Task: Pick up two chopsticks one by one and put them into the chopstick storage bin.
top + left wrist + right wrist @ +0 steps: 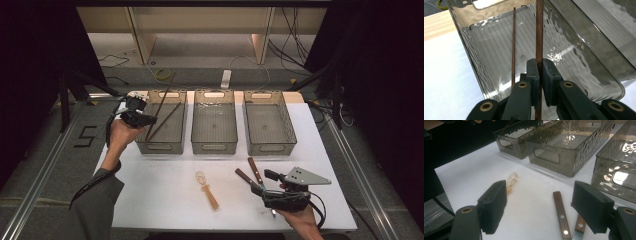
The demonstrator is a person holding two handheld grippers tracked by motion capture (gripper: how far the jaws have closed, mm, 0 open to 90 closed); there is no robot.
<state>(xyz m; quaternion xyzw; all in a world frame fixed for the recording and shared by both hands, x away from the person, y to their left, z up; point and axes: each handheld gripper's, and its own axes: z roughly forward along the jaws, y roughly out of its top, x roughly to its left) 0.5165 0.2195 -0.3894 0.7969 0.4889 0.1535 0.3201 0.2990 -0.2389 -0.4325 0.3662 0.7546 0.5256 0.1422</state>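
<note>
My left gripper (151, 120) (539, 72) is shut on a long dark wooden chopstick (165, 95) (539, 30), which slants up over the left grey bin (160, 148) (586, 65). A second chopstick (170, 115) (513, 45) lies inside that bin. Near the table's front right, my right gripper (264, 182) (539, 205) stands open with nothing between its jaws. Just beyond it, two knives with wooden handles (245, 176) (561, 215) lie on the white table, the second knife (579, 223) partly behind the right jaw.
A middle bin (214, 148) and a right bin (270, 148), both see-through grey, stand beside the left one at the back. A small utensil with a wooden handle and clear head (207, 189) (512, 180) lies mid-table. Cables and table legs lie on the floor beyond.
</note>
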